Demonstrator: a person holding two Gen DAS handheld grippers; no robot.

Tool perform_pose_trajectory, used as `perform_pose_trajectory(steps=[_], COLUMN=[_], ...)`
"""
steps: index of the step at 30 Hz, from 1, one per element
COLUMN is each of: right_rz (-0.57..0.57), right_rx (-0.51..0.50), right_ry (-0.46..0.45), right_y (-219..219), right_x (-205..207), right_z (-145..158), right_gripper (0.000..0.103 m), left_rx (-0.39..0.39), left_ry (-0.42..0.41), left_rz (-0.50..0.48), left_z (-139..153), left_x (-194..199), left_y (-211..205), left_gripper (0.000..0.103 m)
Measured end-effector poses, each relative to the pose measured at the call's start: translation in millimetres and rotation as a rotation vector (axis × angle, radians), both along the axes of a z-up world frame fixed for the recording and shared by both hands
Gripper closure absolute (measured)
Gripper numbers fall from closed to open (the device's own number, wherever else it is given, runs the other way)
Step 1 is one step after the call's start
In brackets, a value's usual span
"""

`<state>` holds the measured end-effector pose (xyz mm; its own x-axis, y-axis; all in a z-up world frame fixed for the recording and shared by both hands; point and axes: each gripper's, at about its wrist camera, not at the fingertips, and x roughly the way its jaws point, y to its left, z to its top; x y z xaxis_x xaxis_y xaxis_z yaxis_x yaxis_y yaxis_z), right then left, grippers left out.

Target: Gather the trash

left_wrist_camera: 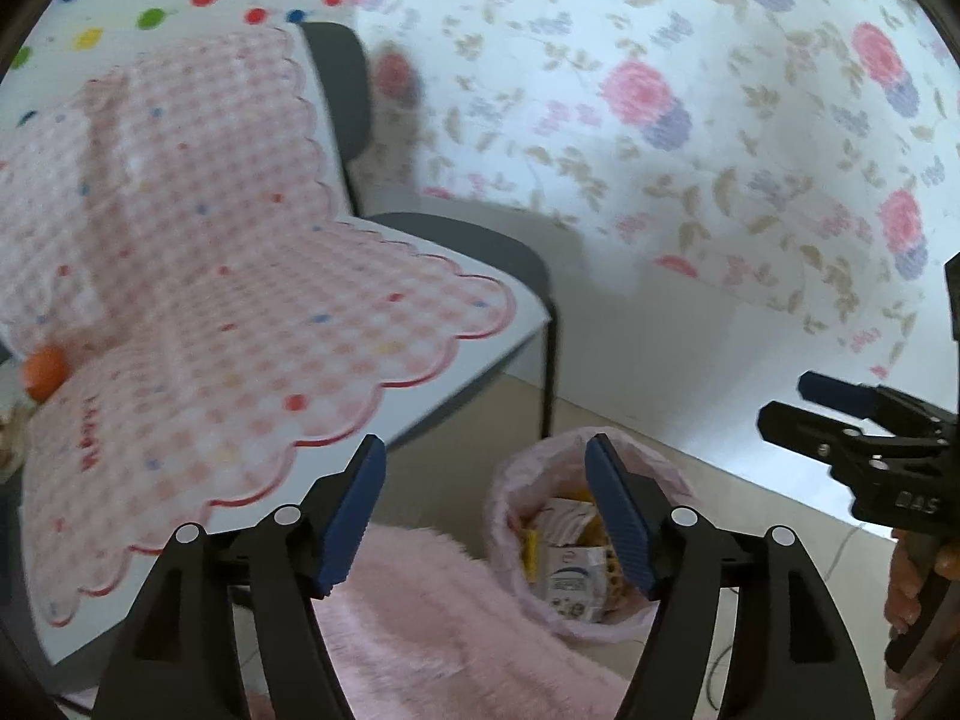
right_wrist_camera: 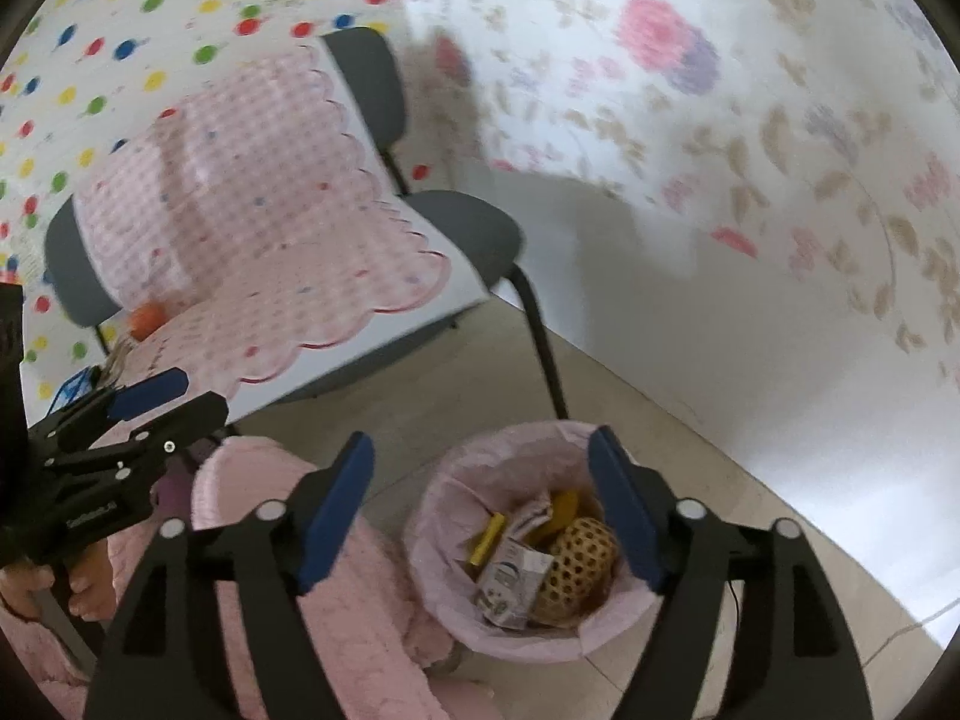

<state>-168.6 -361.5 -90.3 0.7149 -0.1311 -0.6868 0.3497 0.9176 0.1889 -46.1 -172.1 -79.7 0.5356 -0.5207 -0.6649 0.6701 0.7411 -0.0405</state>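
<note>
A bin lined with a pink bag (right_wrist_camera: 444, 552) stands on the floor and holds trash: a white carton (right_wrist_camera: 513, 585), a yellow wrapper (right_wrist_camera: 487, 539) and a beige netted ball (right_wrist_camera: 579, 564). My right gripper (right_wrist_camera: 480, 516) hangs above it, open, with nothing between its blue pads. My left gripper (left_wrist_camera: 486, 519) is open and empty too, above and left of the same bin (left_wrist_camera: 510, 516). Each gripper shows in the other's view: the right one (left_wrist_camera: 810, 414) at the right edge, the left one (right_wrist_camera: 162, 402) at the left edge.
A table with a pink checked cloth (left_wrist_camera: 210, 300) stands to the left, an orange ball (left_wrist_camera: 43, 369) on it. A grey chair (right_wrist_camera: 468, 228) stands behind the bin. A fluffy pink seat (right_wrist_camera: 252, 516) is beside the bin. A floral sheet (left_wrist_camera: 690, 120) covers the wall.
</note>
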Motion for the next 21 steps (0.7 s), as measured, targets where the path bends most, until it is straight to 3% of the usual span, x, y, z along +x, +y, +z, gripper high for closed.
perform_pose_trajectory(steps=[2,4,9,16,21], right_rz=[0.037,0.069,0.145,0.268,0.329], right_rx=[-0.002,-0.018,-0.043,-0.045,-0.101], right_ry=[-0.014,-0.032,-0.066,-0.047,-0.068], right_y=[9.9,20.3,45.0,75.8,99.8], right_x=[7.5,16.3,39.2,68.2,76.0], right_z=[9.3,19.3,40.4,54.4,66.8], right_gripper=[0.015,0.006,0.006,0.006,0.006], left_rx=[0.002,0.005,0.046,0.105,0.133], left_ry=[-0.011,-0.027,-0.055,-0.078,-0.073], left_rz=[0.043,0.106,0.251,0.418,0.511], left_z=[7.2,15.1,29.4,39.7,45.6], left_x=[2.5,4.8,8.1,8.3,6.3], left_y=[12.8,29.4,66.4,109.4,133.9], left_gripper=[0.019,0.018,0.014,0.012,0.012])
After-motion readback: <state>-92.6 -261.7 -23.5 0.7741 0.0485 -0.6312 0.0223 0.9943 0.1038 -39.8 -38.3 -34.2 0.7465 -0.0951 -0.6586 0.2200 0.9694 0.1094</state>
